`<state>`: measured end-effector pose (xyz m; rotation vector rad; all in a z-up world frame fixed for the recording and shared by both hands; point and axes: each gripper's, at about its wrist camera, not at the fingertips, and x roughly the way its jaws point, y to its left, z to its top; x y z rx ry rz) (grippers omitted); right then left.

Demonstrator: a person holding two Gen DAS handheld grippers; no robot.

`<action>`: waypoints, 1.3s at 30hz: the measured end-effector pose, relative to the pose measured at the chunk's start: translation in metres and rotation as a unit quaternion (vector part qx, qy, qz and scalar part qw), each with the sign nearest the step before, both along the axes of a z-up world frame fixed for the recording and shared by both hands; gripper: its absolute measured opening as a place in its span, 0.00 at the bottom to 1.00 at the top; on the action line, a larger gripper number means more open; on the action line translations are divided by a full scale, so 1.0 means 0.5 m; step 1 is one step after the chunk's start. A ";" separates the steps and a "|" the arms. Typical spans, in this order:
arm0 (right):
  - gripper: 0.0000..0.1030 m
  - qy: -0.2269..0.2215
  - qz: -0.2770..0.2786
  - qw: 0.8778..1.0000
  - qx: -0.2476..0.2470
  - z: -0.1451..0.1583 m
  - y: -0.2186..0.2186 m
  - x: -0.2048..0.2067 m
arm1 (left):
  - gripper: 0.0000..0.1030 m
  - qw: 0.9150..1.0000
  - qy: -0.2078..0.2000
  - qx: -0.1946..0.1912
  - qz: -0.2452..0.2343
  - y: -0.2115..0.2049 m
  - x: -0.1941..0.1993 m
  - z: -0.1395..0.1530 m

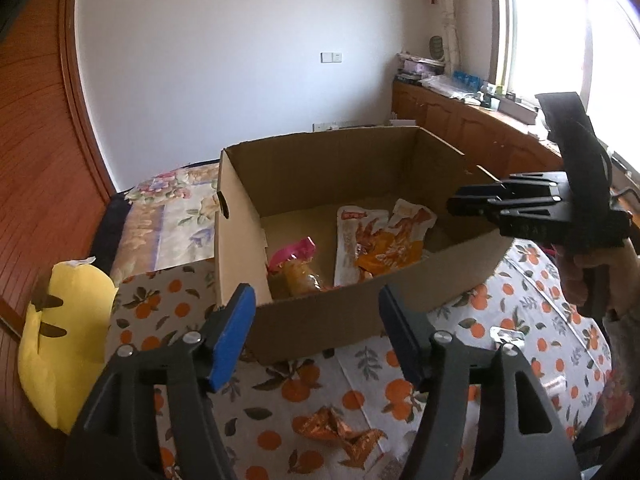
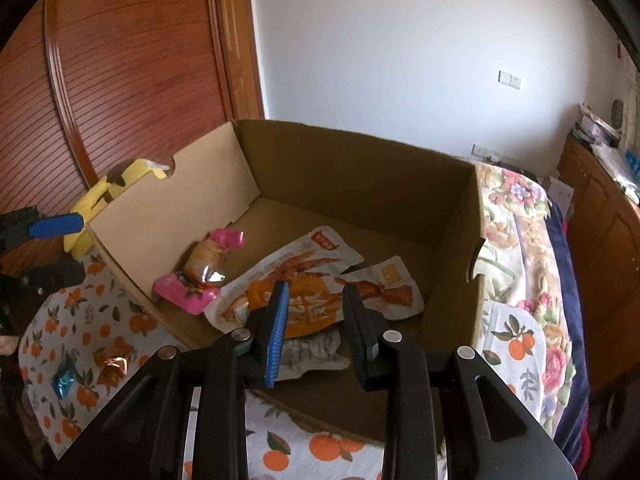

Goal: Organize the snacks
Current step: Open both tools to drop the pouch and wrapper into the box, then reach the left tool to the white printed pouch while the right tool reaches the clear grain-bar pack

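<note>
**A:** Where are we standing with the snacks?

**B:** We are holding the left gripper (image 1: 314,296) just outside the box (image 1: 440,280), at its near wall, jaws wide apart and gripping nothing. We are hanging the right gripper (image 2: 315,292) over the same near wall. Its jaws are only narrowly apart, with nothing pinched between them.

**A:** And what is already in the box?

**B:** Two packets (image 2: 304,264) are lying flat on the box floor, and a pink-ended sweet (image 2: 208,268) is sitting beside them, toward the box's left wall.

**A:** So what are we still chasing?

**B:** The foil candies (image 1: 340,432). They are lying on the cloth (image 1: 520,312) outside the box, on our side of its near wall, with a blue candy (image 2: 64,380) just beside them.

**A:** Which hand are we sending?

**B:** We are judging the left one nearer. The candies are lying below and behind its fingertips, away from the box, so we are expecting to draw back and dip. The cluster's long axis is running roughly along the box's near wall, and we are thinking of closing across it.
</note>
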<state>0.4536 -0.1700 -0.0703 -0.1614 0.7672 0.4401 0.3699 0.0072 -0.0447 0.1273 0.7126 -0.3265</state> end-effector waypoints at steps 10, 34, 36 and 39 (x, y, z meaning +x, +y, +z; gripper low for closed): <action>0.48 -0.017 -0.013 1.000 0.012 0.053 -0.016 -0.085 | 0.64 1.000 -0.004 -0.001 -0.010 0.004 -0.074 0.013; 0.68 0.026 -0.009 0.999 0.036 -0.096 -0.021 -0.385 | 0.63 0.997 0.046 -0.067 -0.005 -0.011 -0.262 -0.144; 0.68 0.031 -0.008 0.999 0.037 -0.116 -0.016 -0.396 | 0.63 0.997 0.046 -0.065 0.000 -0.015 -0.270 -0.149; 0.68 0.043 -0.006 0.998 0.047 -0.140 -0.013 -0.408 | 0.63 0.996 0.050 -0.067 0.008 -0.017 -0.280 -0.157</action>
